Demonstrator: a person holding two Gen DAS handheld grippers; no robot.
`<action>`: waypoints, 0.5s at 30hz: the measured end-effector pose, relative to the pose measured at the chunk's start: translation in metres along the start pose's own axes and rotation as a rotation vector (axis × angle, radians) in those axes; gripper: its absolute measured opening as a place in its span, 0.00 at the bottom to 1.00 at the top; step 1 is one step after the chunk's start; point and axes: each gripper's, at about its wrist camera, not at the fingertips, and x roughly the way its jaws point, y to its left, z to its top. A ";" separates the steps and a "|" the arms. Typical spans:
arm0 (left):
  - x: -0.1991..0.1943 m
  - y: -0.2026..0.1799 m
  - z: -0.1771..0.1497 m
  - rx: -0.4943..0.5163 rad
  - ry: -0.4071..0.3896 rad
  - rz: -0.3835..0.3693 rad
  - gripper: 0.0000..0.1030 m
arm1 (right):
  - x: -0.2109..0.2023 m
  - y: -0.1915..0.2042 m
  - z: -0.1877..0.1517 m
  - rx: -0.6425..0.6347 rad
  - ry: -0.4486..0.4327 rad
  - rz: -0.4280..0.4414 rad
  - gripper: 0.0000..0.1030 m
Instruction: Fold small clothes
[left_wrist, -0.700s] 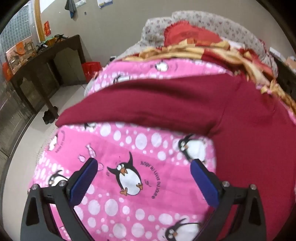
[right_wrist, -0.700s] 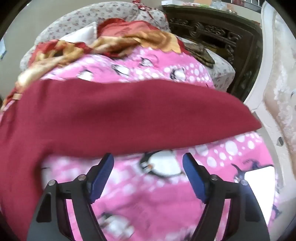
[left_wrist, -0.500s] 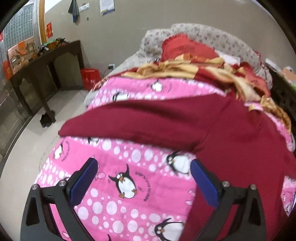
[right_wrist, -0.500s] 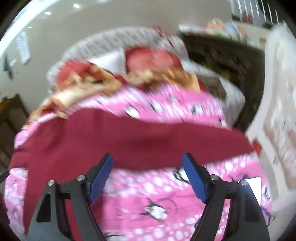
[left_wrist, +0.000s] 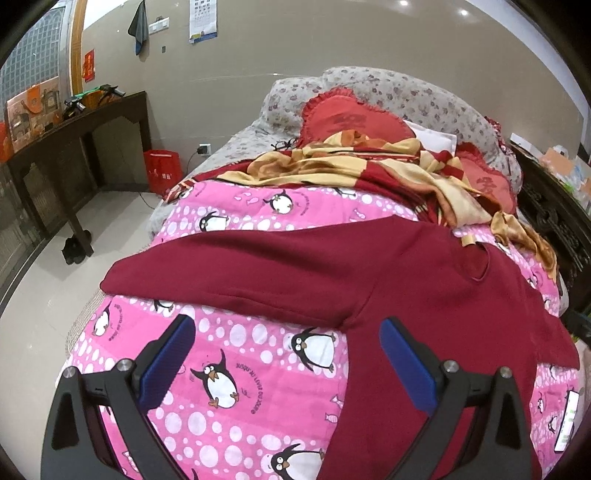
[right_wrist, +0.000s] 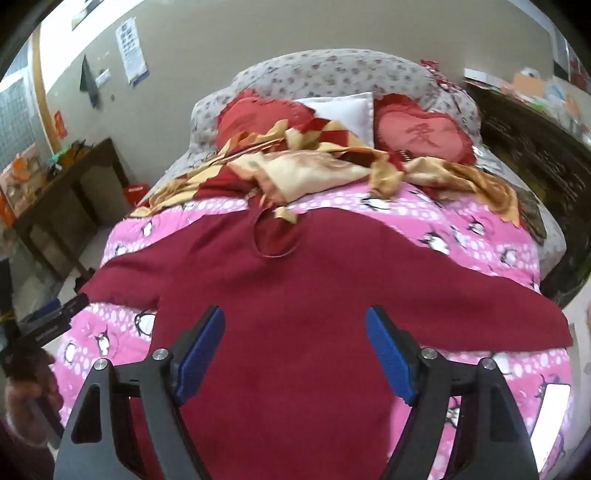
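Observation:
A dark red long-sleeved top (right_wrist: 303, 291) lies spread flat on a pink penguin quilt (left_wrist: 258, 398), both sleeves stretched out sideways and the neckline toward the pillows. In the left wrist view the top (left_wrist: 424, 295) fills the right side, with its left sleeve reaching left. My left gripper (left_wrist: 284, 347) is open and empty, held above the quilt just below that sleeve. My right gripper (right_wrist: 295, 339) is open and empty, held above the top's body.
A red and gold blanket (right_wrist: 314, 166) lies crumpled beyond the top, with red heart cushions (right_wrist: 421, 133) at the headboard. A dark wooden table (left_wrist: 74, 147) and a red bag (left_wrist: 162, 170) stand at the left. A phone (right_wrist: 550, 410) lies on the quilt at the right.
Both grippers have pulled back and up from the top, so the whole bed is in view. The right gripper has also swung left, over the top's body.

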 end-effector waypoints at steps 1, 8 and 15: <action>0.001 0.001 0.000 -0.001 0.004 0.001 0.99 | 0.012 0.010 -0.007 0.014 0.009 0.000 0.79; 0.015 0.011 -0.002 -0.018 0.016 0.021 0.99 | 0.019 0.039 -0.003 0.017 0.102 0.029 0.79; 0.033 0.024 -0.003 -0.045 0.048 0.047 0.99 | 0.021 0.042 -0.009 0.021 0.170 0.015 0.79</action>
